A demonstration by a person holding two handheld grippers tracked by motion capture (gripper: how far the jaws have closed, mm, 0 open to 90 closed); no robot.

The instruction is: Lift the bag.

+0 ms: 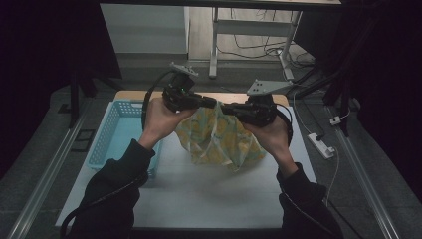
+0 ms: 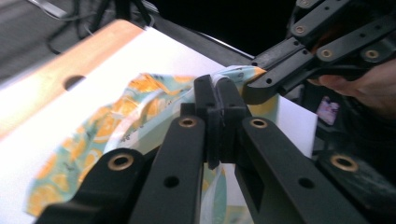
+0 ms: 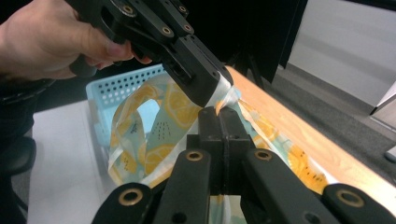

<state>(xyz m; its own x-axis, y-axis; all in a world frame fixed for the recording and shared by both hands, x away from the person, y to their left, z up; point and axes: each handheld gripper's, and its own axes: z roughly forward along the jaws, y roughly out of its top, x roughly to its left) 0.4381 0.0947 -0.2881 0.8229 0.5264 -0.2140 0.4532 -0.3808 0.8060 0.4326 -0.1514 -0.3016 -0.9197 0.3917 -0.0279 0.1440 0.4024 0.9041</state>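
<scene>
Cloth (image 1: 219,137) hung above the surface (image 1: 199,189), left tongs (image 1: 211,103) and right tongs (image 1: 225,107) clamped on its top edge, letting it drape freely

My left claw (image 1: 206,102) and my right claw (image 1: 226,108) meet tip to tip above the table (image 1: 199,194), both pinching the top edge of the cloth bag (image 1: 219,139), which hangs below them. The basket (image 1: 107,132) sits left of my left claw, on the table.
</scene>
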